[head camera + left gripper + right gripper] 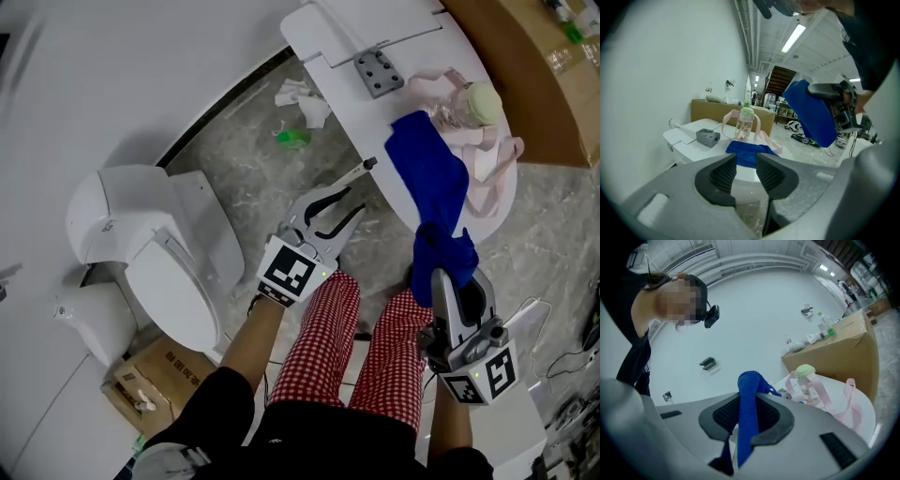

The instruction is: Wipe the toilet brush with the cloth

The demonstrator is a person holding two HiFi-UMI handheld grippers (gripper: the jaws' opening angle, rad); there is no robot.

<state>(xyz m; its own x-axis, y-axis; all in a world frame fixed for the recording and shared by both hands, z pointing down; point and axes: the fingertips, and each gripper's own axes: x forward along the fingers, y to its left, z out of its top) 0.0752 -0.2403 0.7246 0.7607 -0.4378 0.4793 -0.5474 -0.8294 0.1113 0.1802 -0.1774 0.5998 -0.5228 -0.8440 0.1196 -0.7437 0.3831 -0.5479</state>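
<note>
Reaching forward over red-checked trousers, both forearms aim their grippers at a white table. The left gripper tilts down toward the table's edge, its fingers released with nothing between them. The right gripper, nearly level, has its fingers clenched on a blue cloth, which runs lengthwise up through the gap and bunches past the tips. More blue fabric lies on the table by a pink-strapped bottle. The white toilet brush lies flat at the table's far side, head toward the wall.

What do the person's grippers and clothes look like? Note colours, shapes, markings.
The left gripper and right gripper are pale grey with black-padded jaws, each carrying a cube of black-and-white square markers. Black sleeves; red-checked trousers.
</note>
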